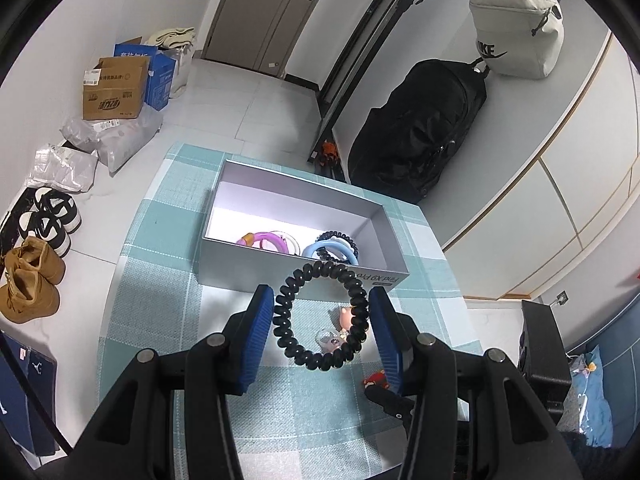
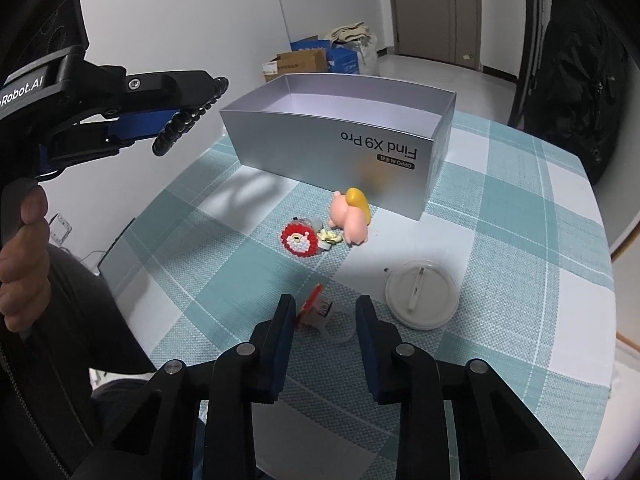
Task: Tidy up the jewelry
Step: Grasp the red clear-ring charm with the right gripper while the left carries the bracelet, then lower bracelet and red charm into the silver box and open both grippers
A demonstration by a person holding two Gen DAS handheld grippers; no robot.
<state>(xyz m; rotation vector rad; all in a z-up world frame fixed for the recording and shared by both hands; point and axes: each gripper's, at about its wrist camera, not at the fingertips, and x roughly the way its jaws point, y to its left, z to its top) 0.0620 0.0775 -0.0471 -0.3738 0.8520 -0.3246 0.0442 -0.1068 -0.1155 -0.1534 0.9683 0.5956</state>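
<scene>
Teal-white checked tablecloth (image 2: 500,216); white tiled floor (image 1: 248,104); grey door (image 1: 276,12).

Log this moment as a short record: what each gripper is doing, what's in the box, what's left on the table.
left gripper: shut on black coil band, held above the table just short of the box
right gripper: jaws open, holding nothing, low over a red clip
box: open top, holds a purple band, a blue band and a dark coil band
table: pink figure, red bead charm, white round badge
</scene>
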